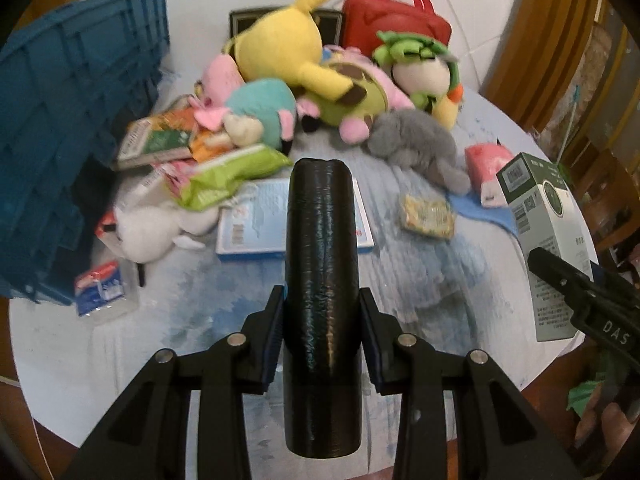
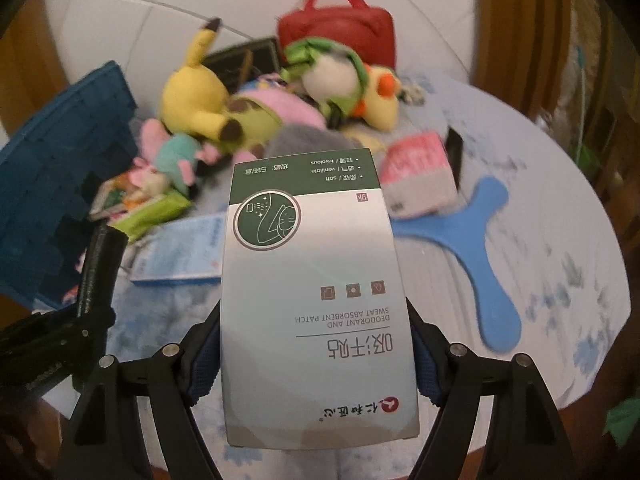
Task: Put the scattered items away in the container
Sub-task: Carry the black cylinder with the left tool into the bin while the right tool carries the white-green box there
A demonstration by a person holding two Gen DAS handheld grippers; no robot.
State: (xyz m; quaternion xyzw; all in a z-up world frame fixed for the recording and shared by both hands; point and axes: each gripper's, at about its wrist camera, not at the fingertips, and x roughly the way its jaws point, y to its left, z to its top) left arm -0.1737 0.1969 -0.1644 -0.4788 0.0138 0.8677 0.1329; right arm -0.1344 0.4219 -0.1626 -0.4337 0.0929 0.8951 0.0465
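Risk: Since both your tools are loaded, the long black cylinder [image 1: 322, 300] or the sweat-patch box [image 2: 316, 300] could knock the blue crate [image 1: 76, 128], upper left, and twist loose.
Left tool [image 1: 322, 344]: clamped around the cylinder's middle, lower centre.
Right tool [image 2: 316, 364]: closed on the box's lower sides, above the desk [image 2: 560, 240].

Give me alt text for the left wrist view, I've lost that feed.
The left gripper holds a black cylinder between its jaws, above a round table littered with plush toys, snack packets and a blue-edged box. A blue crate stands at the left edge. At right, the right gripper holds a green-and-white carton.
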